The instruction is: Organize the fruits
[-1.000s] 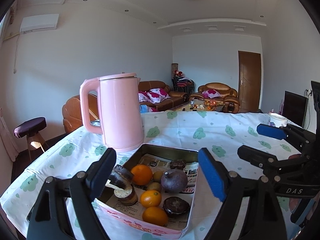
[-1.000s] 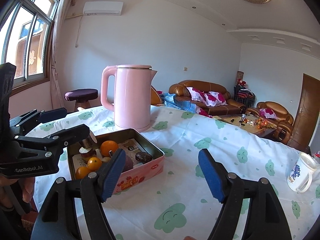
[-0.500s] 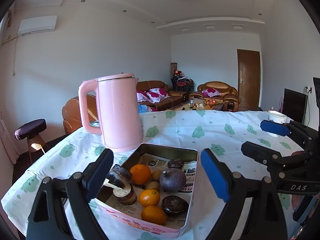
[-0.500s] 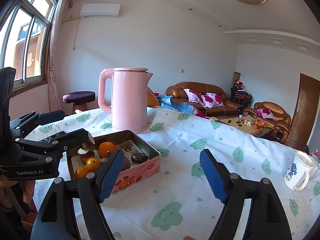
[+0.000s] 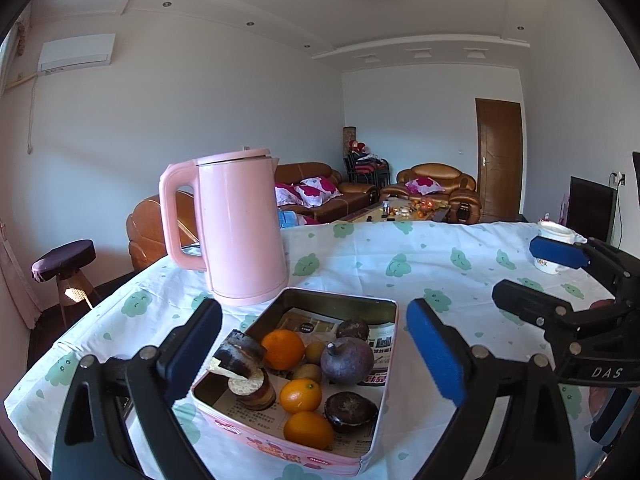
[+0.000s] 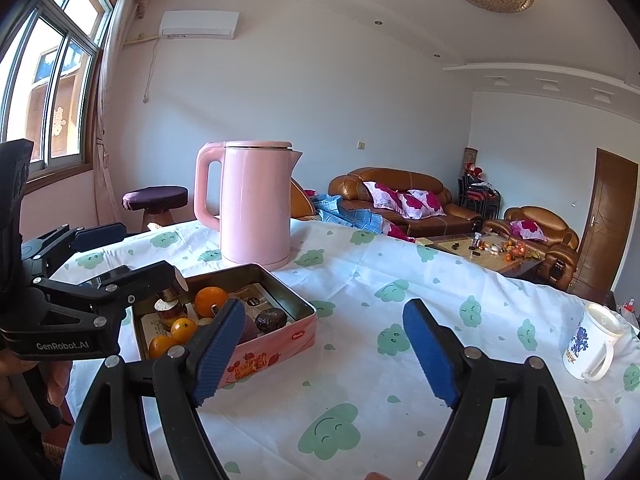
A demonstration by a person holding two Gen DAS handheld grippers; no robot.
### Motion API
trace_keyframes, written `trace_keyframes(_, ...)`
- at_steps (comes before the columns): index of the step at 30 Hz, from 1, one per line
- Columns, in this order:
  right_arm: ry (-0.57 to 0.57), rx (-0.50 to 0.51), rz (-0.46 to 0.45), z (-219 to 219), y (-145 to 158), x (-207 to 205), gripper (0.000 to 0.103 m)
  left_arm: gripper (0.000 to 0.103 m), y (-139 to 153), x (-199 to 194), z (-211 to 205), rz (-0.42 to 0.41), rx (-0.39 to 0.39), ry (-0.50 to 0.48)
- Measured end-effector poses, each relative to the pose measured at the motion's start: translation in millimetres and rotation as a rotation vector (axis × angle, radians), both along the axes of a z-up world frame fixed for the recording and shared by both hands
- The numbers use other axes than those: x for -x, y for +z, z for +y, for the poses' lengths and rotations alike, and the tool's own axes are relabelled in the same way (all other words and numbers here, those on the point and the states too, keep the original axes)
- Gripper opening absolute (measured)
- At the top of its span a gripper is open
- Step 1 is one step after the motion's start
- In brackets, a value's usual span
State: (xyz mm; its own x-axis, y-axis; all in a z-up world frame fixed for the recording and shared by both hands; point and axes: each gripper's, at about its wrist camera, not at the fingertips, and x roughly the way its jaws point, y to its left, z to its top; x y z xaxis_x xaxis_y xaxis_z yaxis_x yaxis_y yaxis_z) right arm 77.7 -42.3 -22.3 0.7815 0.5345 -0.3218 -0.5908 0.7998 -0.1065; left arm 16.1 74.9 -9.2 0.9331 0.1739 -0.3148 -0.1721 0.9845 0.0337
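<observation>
A pink tin box (image 5: 362,454) sits on the table and holds fruit: oranges (image 5: 282,349), a purple mangosteen (image 5: 346,361), brown round fruits and dark halves (image 5: 350,410). The box also shows in the right wrist view (image 6: 276,350). My left gripper (image 5: 314,350) is open and empty, its fingers spread either side of the box, just above its near end. My right gripper (image 6: 324,350) is open and empty, to the right of the box above the tablecloth.
A pink kettle (image 5: 238,226) stands just behind the box. A white mug (image 6: 592,344) with blue print stands at the table's right edge. The table has a white cloth (image 6: 360,280) with green clouds. Sofas and a stool stand beyond.
Both grippers have drifted slightly back and up from the box; the view has shifted a little. Both stay open and empty.
</observation>
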Motion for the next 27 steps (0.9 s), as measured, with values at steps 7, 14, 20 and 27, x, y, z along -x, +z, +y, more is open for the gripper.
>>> trace_keyframes(7,-0.018,-0.008,-0.005,-6,2,-1,0.083,0.103,5,3,2,-0.008,0.01,-0.006)
trace_keyframes(14,-0.034,-0.007,-0.034,-11,7,5,0.083,0.103,7,4,-2,0.0,0.005,-0.008)
trace_keyframes(20,-0.036,-0.003,-0.037,-11,7,6,0.083,0.103,7,2,-4,0.013,-0.003,0.009)
trace_keyframes(27,-0.035,0.007,-0.028,-12,2,5,0.083,0.103,5,0,-5,0.013,-0.017,0.007)
